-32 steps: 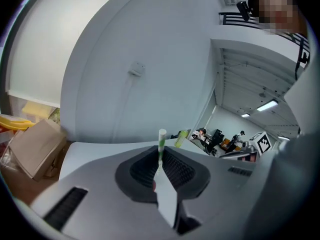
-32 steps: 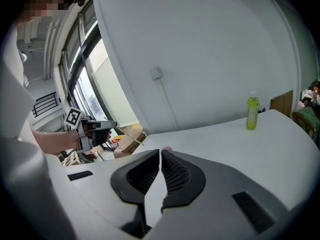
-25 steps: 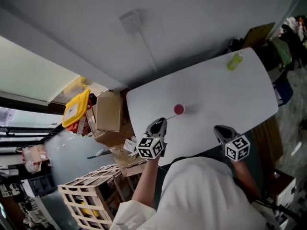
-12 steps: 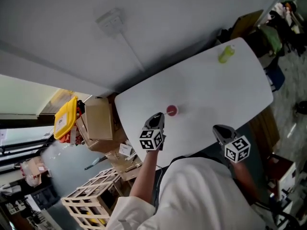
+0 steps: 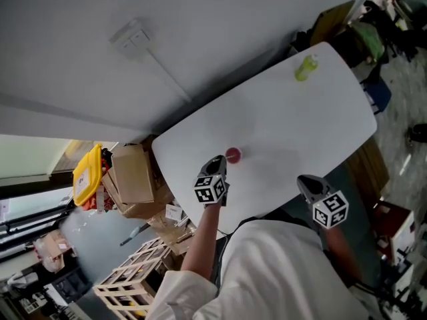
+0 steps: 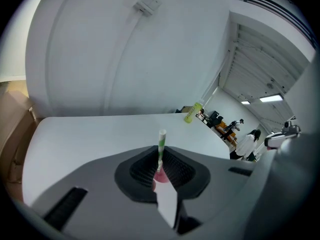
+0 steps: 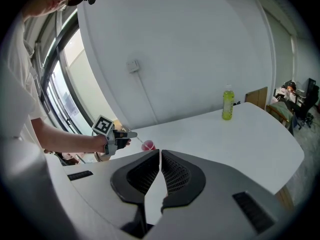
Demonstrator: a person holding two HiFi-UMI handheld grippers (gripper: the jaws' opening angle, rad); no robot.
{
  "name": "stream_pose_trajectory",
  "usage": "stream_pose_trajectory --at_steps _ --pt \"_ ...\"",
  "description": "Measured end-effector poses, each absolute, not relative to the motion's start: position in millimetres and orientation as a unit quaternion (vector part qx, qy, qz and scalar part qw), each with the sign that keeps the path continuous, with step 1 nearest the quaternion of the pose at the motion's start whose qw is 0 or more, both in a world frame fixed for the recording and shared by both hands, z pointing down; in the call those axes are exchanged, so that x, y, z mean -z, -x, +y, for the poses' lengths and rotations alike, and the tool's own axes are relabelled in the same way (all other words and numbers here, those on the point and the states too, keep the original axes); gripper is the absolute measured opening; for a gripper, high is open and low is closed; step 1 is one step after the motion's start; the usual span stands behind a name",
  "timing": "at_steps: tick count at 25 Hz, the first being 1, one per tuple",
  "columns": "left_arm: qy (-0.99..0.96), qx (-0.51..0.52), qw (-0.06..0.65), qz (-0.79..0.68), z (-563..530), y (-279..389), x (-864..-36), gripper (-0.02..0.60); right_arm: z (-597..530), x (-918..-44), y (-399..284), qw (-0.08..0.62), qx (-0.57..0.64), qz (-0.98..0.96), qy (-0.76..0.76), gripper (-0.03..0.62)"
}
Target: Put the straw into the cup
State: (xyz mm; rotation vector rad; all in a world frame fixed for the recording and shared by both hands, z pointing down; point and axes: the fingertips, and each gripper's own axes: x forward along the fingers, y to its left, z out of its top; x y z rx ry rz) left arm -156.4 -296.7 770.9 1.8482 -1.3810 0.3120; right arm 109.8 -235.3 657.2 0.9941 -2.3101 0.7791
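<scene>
Your left gripper (image 5: 217, 161) pinches the green-and-white striped straw (image 6: 161, 146), aimed at the small pink cup (image 5: 233, 155) just beyond it; your right gripper (image 7: 160, 156) hangs closed, empty; next, probably lower the tip inside the rim.

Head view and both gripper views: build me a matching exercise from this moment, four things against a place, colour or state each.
Things:
1. straw
2. cup
3. bottle
4. right claw

Descriptions:
A. shut, nothing between its jaws
B. yellow-green, standing at the far end of the table
C. striped green and white, pinched in the left claw
D. pink, on the table just ahead of the left claw

Pairs: 1-C, 2-D, 3-B, 4-A
</scene>
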Motion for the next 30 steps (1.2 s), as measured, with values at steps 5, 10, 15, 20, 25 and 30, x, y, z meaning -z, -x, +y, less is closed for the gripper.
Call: stream_pose_trajectory --at_steps 5,10,15,20,25,30 --pt "-0.728 -0.135 0.4 -0.54 -296.2 155.5 -784.6 0.028 -232.1 -659.5 -117.5 0.257 -0.284 -0.843 -0.378 0.038" --pt "-0.733 -0.128 0.389 -0.543 -299.7 155.2 -781.8 0.031 -228.6 -660.8 -125.5 0.259 -0.283 -0.839 -0.385 0.038" --pt "-0.729 -0.128 0.39 -0.548 -298.4 155.8 -782.7 0.052 -226.9 -659.1 -130.6 0.258 -0.28 -0.839 -0.389 0.038" --pt "-0.721 -0.115 0.383 -0.566 -299.1 166.9 -774.1 0.057 -225.2 -656.5 -133.0 0.258 -0.274 -0.841 -0.388 0.038" --pt "-0.716 -0.099 0.37 -0.584 -298.7 180.3 -759.4 0.06 -223.8 -652.6 -137.0 0.255 -0.268 -0.843 -0.39 0.038" --pt "-0.709 -0.079 0.355 -0.604 -294.2 195.1 -741.1 0.067 -222.9 -648.5 -132.6 0.253 -0.262 -0.849 -0.384 0.038"
